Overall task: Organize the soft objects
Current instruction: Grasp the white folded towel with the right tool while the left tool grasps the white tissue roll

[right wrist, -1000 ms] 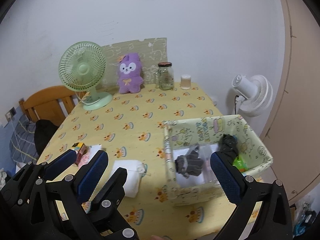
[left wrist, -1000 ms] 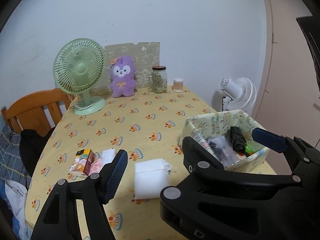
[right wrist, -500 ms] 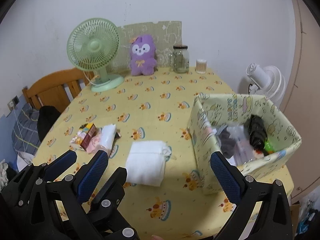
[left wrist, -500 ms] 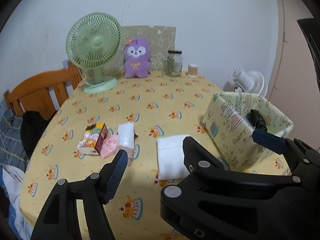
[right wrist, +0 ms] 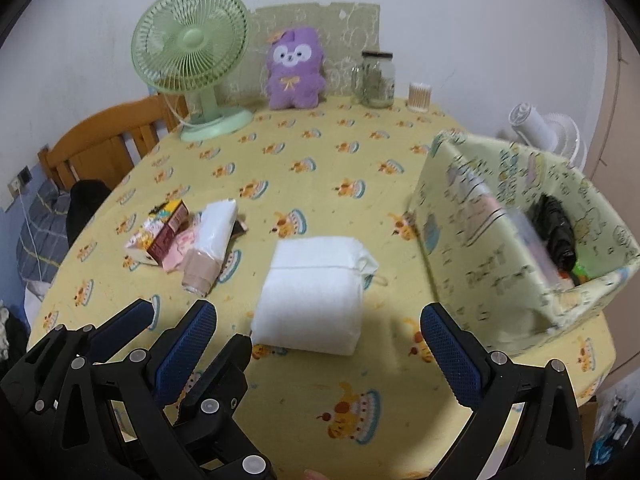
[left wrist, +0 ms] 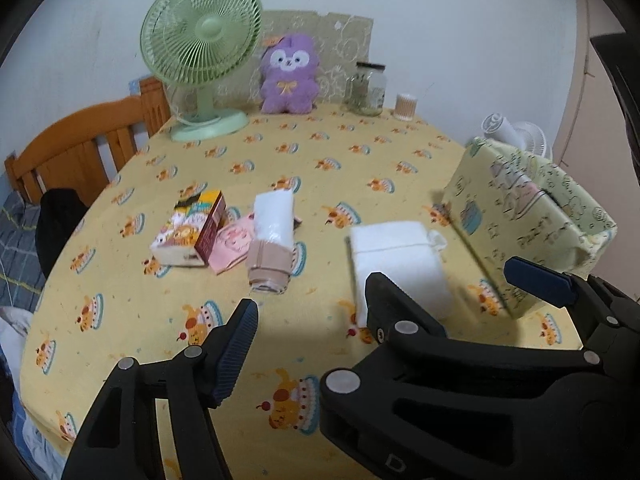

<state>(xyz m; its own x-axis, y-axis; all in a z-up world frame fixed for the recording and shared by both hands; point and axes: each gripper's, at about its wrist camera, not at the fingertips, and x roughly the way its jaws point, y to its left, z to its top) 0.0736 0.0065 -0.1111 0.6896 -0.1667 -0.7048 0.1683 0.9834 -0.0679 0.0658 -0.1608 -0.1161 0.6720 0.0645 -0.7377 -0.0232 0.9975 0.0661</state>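
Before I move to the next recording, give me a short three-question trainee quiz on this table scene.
1. True or false: the folded white towel lies inside the patterned storage box.
2. Multiple choice: what stands directly beside the purple plush on its left in the picture? A) green desk fan B) white floor fan C) black umbrella
3. Fill in: the jaws of the left gripper and the right gripper are both ____ and hold nothing.

Key
1. False: the towel lies on the tablecloth, left of the box.
2. A
3. open
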